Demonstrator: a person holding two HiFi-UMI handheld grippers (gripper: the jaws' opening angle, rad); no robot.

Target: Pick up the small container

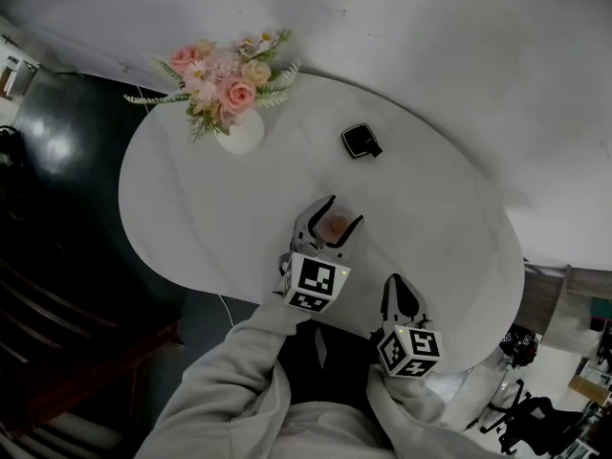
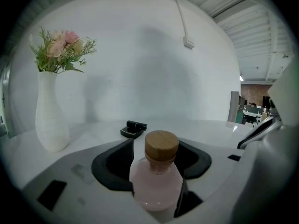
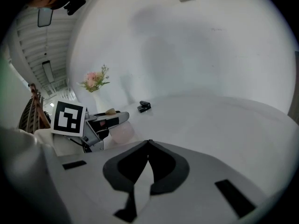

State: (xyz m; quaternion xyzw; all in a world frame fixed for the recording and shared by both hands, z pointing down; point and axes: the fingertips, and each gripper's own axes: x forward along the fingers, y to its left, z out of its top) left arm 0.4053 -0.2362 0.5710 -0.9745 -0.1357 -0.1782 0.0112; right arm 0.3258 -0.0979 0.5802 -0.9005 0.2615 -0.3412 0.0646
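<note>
Pink liquid (image 2: 155,185), perhaps, fills small container (image 2: 159,166) between left gripper (image 1: 342,212) jaws.

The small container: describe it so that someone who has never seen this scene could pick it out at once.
On the round white table, nearer the person than the flower vase and the small black object, it stands between the left gripper's fingers. It is a rounded pale pink bottle with a wooden stopper, the only bottle there.
</note>
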